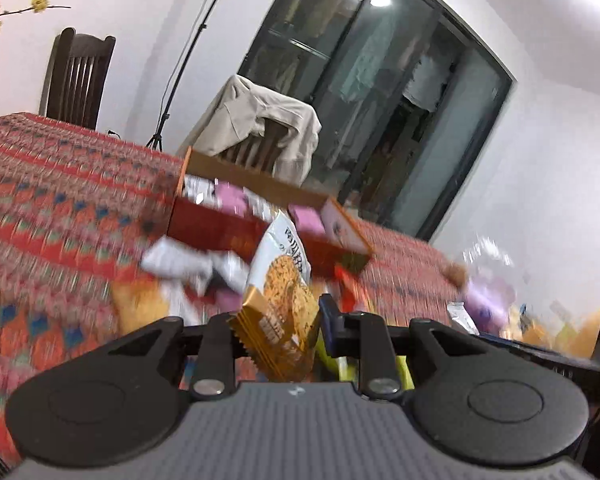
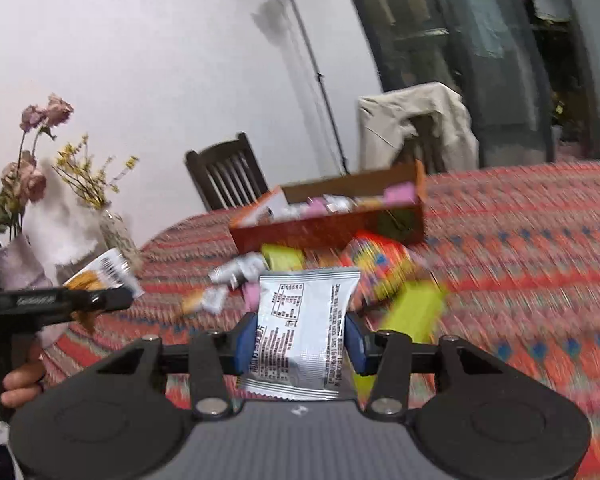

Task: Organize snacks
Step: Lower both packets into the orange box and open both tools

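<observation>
Gleaming silver snack packet point(image 2: 306, 330), back panel printed, pinched in right tool point(image 2: 300, 340).

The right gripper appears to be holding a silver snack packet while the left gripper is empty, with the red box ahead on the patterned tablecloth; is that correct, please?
Not quite: the left gripper is not empty. The left wrist view shows it shut on an orange cookie packet. The rest stands: the right gripper holds the silver snack packet, and the red box sits ahead on the patterned tablecloth.

Two close wrist views tilted slightly down, sharing the snack box point(image 1: 256, 220) point(image 2: 328, 220)
</observation>
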`<state>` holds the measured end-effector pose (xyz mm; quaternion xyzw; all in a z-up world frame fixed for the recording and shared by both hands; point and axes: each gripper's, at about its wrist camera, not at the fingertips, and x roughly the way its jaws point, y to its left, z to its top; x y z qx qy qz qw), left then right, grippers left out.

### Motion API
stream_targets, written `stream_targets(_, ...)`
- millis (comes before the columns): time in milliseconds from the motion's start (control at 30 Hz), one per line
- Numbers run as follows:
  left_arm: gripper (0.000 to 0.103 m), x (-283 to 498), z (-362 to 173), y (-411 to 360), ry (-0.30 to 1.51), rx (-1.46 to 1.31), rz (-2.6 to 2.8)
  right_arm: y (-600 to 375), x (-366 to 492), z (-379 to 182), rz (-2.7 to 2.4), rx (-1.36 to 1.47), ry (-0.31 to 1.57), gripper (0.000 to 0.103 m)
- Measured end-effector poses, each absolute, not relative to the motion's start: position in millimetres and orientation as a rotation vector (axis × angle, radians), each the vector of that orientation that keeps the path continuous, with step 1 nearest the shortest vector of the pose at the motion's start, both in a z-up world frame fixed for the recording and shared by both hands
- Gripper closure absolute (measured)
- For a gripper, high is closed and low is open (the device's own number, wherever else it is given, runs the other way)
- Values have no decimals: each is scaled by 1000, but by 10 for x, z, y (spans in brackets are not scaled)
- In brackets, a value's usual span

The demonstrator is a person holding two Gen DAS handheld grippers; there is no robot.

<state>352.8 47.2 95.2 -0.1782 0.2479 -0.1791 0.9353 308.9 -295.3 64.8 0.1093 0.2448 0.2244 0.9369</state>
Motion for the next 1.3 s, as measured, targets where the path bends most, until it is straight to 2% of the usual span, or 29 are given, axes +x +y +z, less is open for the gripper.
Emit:
stream_targets(133,78,4452,1160,455,555,-380,-386,-2713,3877,1017,504,206,459,57)
stream_targets(233,78,5143,1174,417,612,-377,-330,-2447,4687,1122,559,257,533,57)
stream_targets(400,78,6054,915,340,703,-395,-213,-1962,5974,888,525,311,726,57)
stream_targets(500,79,6324,753,326,734,-384,-186,-1731,6473,643,469,294,807,57)
stream_targets(533,76,6379,713,330,738,-380,-181,-1678,6590,589,455,286,820,57)
stream_targets(600,63,6442,653,340,742,-367,-176,-1562,6747,495,429,257,837,57)
stream_targets(767,50,6453,629,463,727,-345,-146,-1422,6976,298,454,264,894,52)
stream_targets(933,49,6288,855,596,678,-301,-135,-1447,6957,315,528,349,882,49)
stream_targets(1100,44,5944,1247,580,606,-194,-166,-1537,6752,643,513,300,813,47)
stream_targets(1233,34,5514,1564,530,547,-127,-205,-1734,6418,1045,508,248,752,46)
stream_targets(1300,29,5232,1700,519,515,-95,-227,-1859,6205,1240,500,218,720,41)
